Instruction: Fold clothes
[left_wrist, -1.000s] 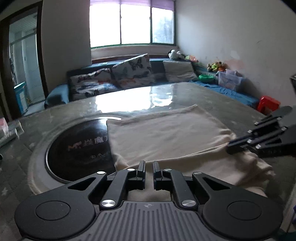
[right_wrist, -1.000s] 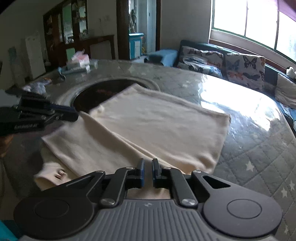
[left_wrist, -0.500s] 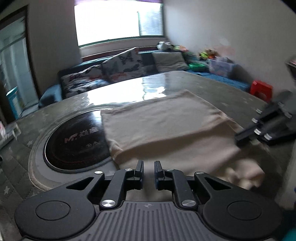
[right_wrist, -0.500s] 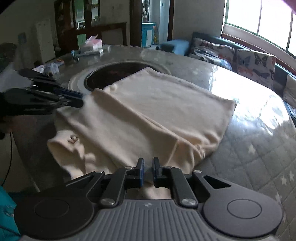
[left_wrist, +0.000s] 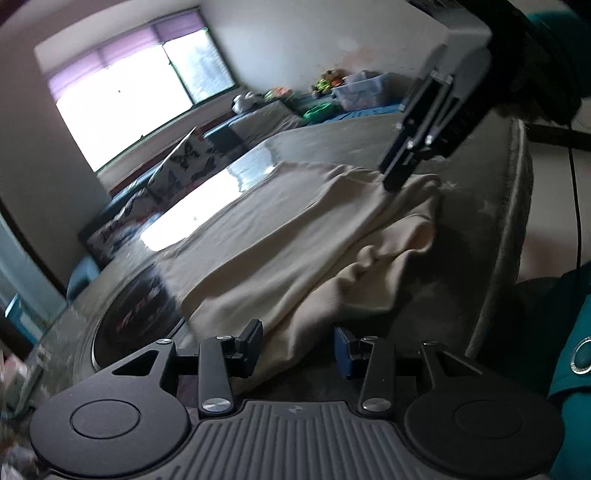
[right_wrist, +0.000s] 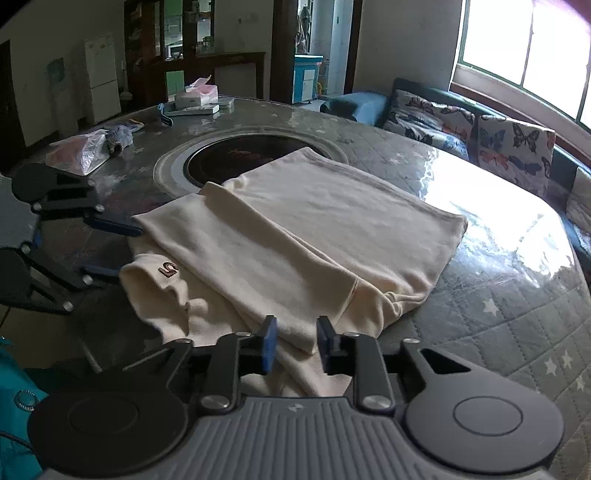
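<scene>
A cream garment (right_wrist: 303, 236) lies folded on the round table (right_wrist: 498, 325), its upper layer laid over a bunched lower layer with a small logo. My right gripper (right_wrist: 297, 341) is at the garment's near edge, jaws opening, with a fold of cloth lying loose between the fingers. My left gripper (right_wrist: 110, 249) stands at the garment's left end, also opening, nothing pressed between its pads. In the left wrist view the left gripper (left_wrist: 298, 347) hovers over the cream garment (left_wrist: 295, 236), tilted, and the right gripper (left_wrist: 397, 177) hangs at the far end.
A black round hob (right_wrist: 240, 158) sits in the table's middle, partly under the garment. A plastic bag (right_wrist: 79, 151) and a tissue box (right_wrist: 197, 96) lie at the far left. A sofa with butterfly cushions (right_wrist: 513, 144) runs behind. A teal sleeve (left_wrist: 576, 332) is close.
Both grippers were shut on the garment's edge and now stand open, with the cloth dropped onto the table. The left gripper has rolled and shifted sideways.
</scene>
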